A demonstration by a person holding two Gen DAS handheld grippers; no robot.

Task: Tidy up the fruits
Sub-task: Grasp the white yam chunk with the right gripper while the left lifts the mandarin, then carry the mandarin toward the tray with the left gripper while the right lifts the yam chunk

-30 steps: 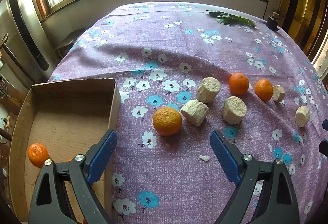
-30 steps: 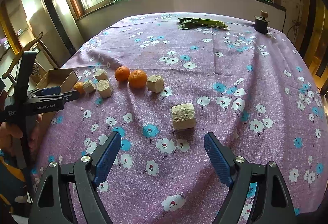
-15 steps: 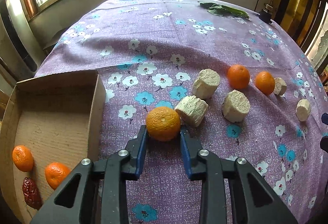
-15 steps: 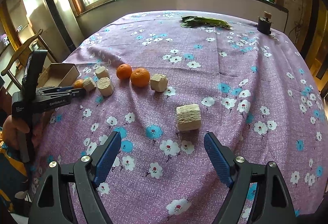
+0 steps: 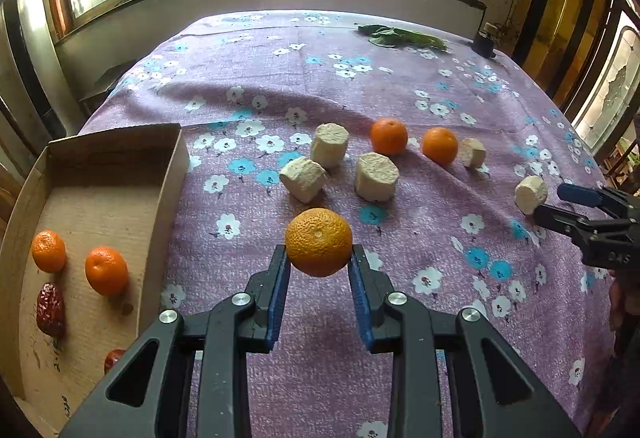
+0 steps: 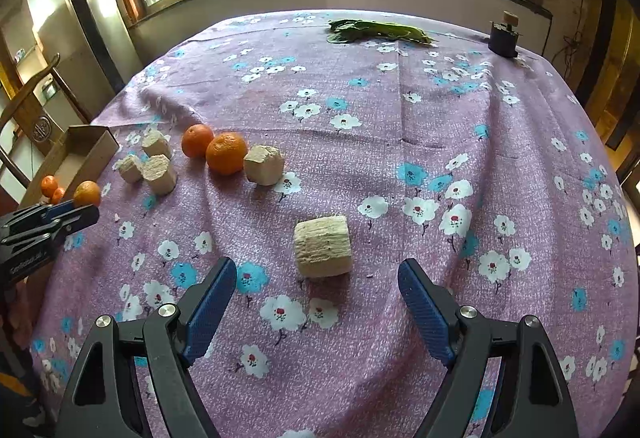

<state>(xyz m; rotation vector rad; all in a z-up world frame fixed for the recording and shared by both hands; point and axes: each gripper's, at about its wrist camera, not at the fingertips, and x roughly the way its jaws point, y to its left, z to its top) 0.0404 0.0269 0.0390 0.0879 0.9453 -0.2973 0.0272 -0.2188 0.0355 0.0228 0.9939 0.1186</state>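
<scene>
My left gripper point(image 5: 319, 270) is shut on an orange point(image 5: 319, 242) and holds it above the purple flowered cloth. A cardboard box point(image 5: 120, 153) to its left holds two oranges point(image 5: 106, 270) and red dates point(image 5: 51, 309). Two more oranges point(image 5: 388, 136) lie on the cloth among several pale cut root chunks point(image 5: 376, 176). My right gripper point(image 6: 316, 290) is open, just short of one pale chunk point(image 6: 322, 247) on the cloth. The left gripper with its orange point(image 6: 87, 193) also shows at the left edge of the right wrist view.
Green leaves point(image 6: 376, 30) and a small dark jar point(image 6: 503, 37) sit at the table's far edge. The table drops off at the left by the box, with a wooden chair point(image 6: 28, 93) beyond. Windows run along the back wall.
My left gripper closed on the orange and lifted it off the cloth. My right gripper moved closer to the pale chunk, still open.
</scene>
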